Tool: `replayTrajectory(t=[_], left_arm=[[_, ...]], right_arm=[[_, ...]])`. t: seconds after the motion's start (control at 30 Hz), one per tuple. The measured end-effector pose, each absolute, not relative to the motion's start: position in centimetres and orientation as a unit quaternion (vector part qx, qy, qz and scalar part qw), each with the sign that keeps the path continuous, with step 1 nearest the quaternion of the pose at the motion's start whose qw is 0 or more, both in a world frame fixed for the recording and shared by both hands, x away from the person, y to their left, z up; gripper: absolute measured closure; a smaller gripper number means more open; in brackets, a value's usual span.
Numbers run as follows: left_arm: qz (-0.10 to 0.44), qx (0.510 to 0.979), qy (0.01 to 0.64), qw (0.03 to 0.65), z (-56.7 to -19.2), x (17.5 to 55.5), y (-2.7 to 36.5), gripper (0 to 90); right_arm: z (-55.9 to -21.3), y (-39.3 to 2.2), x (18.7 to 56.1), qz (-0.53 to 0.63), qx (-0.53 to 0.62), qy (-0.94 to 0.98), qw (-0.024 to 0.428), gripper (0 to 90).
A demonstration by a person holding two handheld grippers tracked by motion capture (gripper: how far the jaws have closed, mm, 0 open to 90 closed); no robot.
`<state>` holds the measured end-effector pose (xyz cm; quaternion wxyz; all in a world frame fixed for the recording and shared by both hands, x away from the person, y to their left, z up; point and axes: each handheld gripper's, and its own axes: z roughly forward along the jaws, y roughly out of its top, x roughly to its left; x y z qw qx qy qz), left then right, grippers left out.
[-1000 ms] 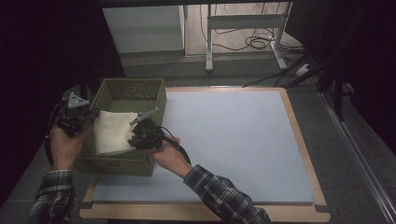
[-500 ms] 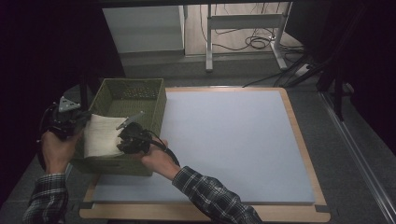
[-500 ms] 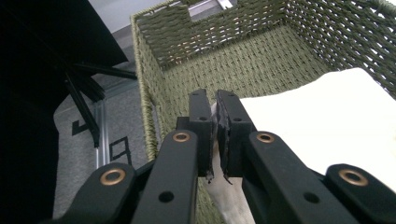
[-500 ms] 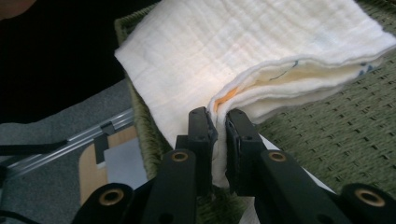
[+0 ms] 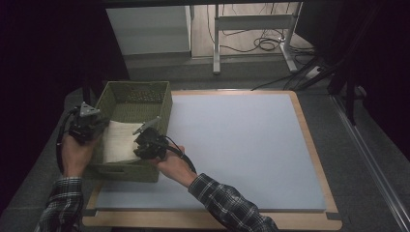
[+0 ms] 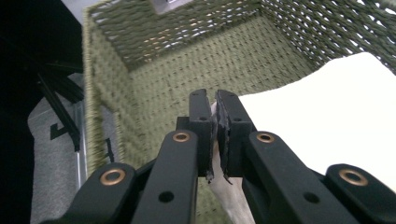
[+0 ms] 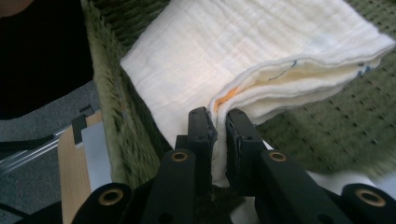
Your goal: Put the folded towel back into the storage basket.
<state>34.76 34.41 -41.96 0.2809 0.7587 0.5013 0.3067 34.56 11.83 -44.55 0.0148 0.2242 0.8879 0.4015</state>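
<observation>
dim overall | dark vignette at sides | far floor brightest | basket (image 7: 140,154) edge blurred

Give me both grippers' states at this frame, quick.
Left gripper: shut on the folded cloth, at its edge inside the woven basket.
Right gripper: shut on the same cloth's folded layers.

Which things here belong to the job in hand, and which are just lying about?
In the job:
left gripper
right gripper
folded cream cloth, pinched by both
green woven basket

Lying about:
pale blue mat
floor cables
</observation>
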Motion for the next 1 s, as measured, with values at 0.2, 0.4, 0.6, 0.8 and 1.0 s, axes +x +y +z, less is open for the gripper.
replayTrajectory(t=[0.2,0.4,0.6,0.8,1.0], left_arm=[[0.297,0.774,0.490,0.271,-42.6,35.4,33.0,85.6],[0.289,0.781,0.484,0.270,-43.0,35.6,32.3,85.5],[0.283,0.788,0.482,0.258,-43.5,35.8,32.0,85.3],[0.277,0.789,0.489,0.249,-44.2,36.2,31.9,74.3],[0.278,0.781,0.494,0.264,-43.9,36.0,32.0,64.9]], right_arm=[[-44.9,10.7,34.2,0.405,0.233,0.884,0.011,80.8],[-44.7,11.0,32.8,0.394,0.229,0.890,0.015,80.8],[-44.8,11.5,32.2,0.380,0.232,0.895,0.026,80.4],[-44.6,11.8,32.5,0.384,0.230,0.894,0.020,66.3],[-43.5,11.3,33.1,0.398,0.232,0.887,0.027,64.6]])
